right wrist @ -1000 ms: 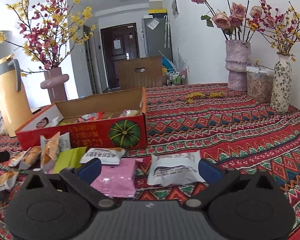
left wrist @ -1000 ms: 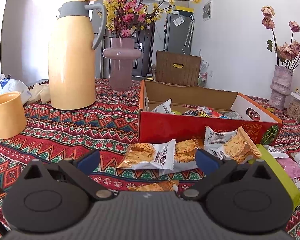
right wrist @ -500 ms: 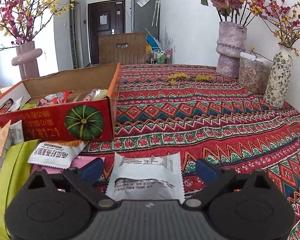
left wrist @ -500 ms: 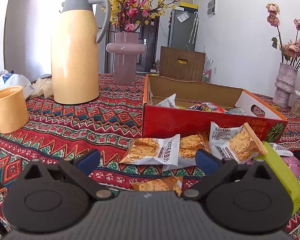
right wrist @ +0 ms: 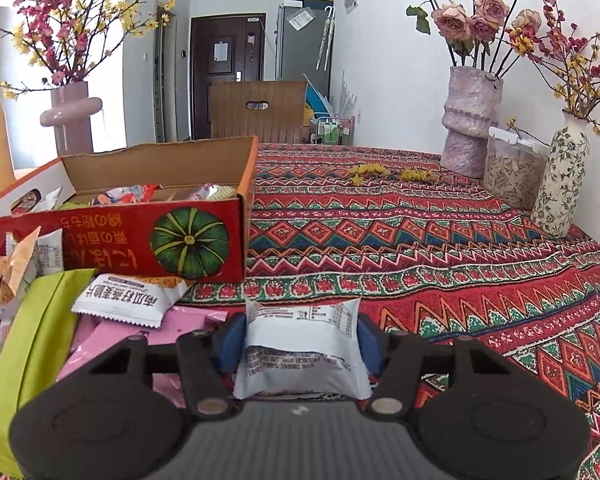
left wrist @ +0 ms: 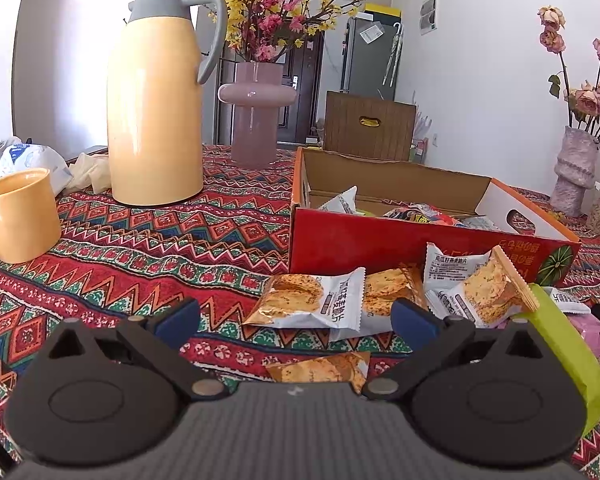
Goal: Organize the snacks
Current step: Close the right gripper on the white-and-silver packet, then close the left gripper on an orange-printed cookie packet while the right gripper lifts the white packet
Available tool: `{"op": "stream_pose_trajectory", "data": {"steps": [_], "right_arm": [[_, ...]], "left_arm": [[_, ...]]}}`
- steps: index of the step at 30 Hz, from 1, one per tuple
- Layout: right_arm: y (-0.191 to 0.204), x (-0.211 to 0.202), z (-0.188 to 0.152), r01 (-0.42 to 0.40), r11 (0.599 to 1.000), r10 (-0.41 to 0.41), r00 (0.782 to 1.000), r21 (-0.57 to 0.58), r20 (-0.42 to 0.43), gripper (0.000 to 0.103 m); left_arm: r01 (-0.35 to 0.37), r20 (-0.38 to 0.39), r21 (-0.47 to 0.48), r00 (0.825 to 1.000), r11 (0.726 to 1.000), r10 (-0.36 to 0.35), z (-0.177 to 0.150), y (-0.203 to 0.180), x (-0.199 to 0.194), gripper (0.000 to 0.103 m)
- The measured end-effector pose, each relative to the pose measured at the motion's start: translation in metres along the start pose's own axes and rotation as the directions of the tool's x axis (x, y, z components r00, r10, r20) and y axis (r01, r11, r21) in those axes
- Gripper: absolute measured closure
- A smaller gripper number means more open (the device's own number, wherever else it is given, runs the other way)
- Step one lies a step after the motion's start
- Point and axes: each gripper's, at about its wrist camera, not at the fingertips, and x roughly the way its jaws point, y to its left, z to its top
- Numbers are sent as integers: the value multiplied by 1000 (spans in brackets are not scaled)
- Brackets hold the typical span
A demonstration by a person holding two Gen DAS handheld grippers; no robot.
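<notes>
Right gripper [right wrist: 302, 338] was clamped on a white snack packet [right wrist: 302, 346], low over the tablecloth [right wrist: 420, 240], just in front of the red box [right wrist: 120, 236]. Left gripper [left wrist: 294, 316] was wide open, holding nothing, over loose biscuit packets [left wrist: 312, 300] beside the box.

Counts across the table

One box [left wrist: 384, 240], one jug [left wrist: 156, 96], one mug [left wrist: 20, 216], three vases [right wrist: 470, 116] and one seed jar [right wrist: 512, 172] are seen; at least seven packets [left wrist: 312, 300] are counted outside the box.
</notes>
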Motion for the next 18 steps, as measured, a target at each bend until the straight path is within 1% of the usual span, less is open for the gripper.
{"op": "stream_pose_trajectory", "data": {"steps": [4, 11, 13, 15, 18], "right_arm": [[-9, -6, -1, -11, 999, 9, 999, 50, 41, 46], [-14, -9, -2, -34, 997, 30, 998, 73, 63, 45], [-15, -9, -3, -42, 996, 37, 997, 80, 67, 45], [-16, -10, -4, -49, 995, 43, 997, 85, 71, 45], [-17, -11, -4, -59, 994, 52, 996, 94, 77, 45]], "left_arm": [[-6, -19, 6, 1000, 1000, 6, 1, -1, 3, 0], [-47, -103, 12, 994, 999, 48, 6, -2, 7, 0], [-36, -128, 10, 991, 999, 37, 6, -3, 4, 0], [-28, -140, 27, 990, 999, 32, 6, -7, -1, 0], [-54, -170, 72, 983, 996, 66, 3, -15, -4, 0]]}}
